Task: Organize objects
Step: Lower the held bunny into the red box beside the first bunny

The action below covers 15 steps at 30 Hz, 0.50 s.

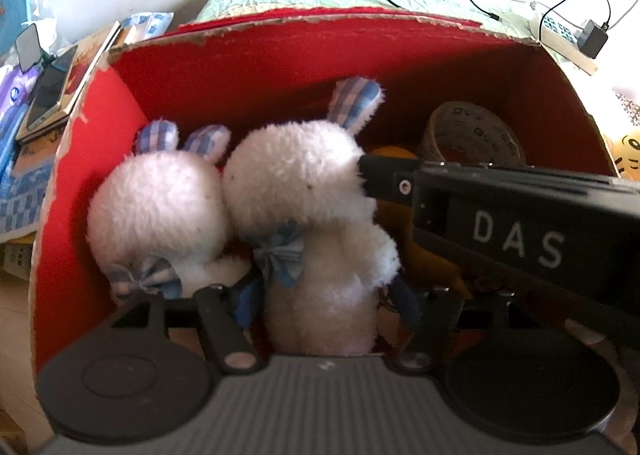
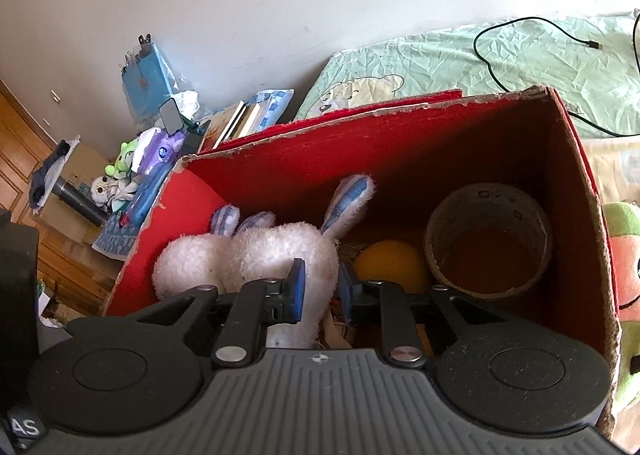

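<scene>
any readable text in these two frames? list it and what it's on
"DAS": white letters on the black body of the right hand-held gripper crossing the left wrist view.
"AS": partial lettering on the black device at the lower left edge of the right wrist view.
Tape roll in the red box: repeated print, too blurred to read.
Books and packets behind the box: illegible.

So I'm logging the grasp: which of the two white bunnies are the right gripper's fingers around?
The bunny nearer the tape roll, with one ear standing tall; the right gripper straddles it. The other bunny sits untouched by the red box's left wall.
</scene>
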Each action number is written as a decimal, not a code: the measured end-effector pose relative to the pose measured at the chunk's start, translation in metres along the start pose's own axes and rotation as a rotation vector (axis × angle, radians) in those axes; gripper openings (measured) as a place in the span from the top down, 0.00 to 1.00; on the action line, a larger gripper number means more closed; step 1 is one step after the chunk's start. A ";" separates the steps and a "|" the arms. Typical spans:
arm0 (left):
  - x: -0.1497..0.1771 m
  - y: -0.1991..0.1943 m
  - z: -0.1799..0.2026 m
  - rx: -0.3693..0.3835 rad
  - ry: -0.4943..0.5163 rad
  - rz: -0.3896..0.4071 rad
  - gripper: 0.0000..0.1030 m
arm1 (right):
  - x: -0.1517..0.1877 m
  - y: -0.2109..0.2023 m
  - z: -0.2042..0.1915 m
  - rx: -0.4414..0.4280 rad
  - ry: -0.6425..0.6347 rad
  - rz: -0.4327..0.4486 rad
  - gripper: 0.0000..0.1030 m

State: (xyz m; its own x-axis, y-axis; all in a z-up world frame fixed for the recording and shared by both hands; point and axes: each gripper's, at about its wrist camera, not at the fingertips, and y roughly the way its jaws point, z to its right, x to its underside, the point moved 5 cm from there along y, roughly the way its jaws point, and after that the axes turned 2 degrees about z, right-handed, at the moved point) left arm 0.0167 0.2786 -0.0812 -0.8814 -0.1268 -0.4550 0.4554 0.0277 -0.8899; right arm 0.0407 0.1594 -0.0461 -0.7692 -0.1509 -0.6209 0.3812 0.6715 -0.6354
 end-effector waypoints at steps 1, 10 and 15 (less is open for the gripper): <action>0.000 0.000 0.000 0.001 0.002 -0.001 0.30 | 0.000 0.000 0.000 -0.002 0.005 0.000 0.79; 0.000 -0.005 0.003 -0.010 0.026 0.013 0.29 | 0.000 -0.003 0.007 -0.035 0.079 0.007 0.79; -0.002 -0.009 0.003 -0.012 0.023 0.018 0.29 | 0.000 -0.004 0.008 -0.046 0.101 0.011 0.79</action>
State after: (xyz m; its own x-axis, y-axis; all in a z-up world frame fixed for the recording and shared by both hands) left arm 0.0150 0.2758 -0.0719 -0.8756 -0.1034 -0.4718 0.4701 0.0415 -0.8816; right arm 0.0436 0.1511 -0.0473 -0.8139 -0.0713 -0.5766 0.3673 0.7058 -0.6057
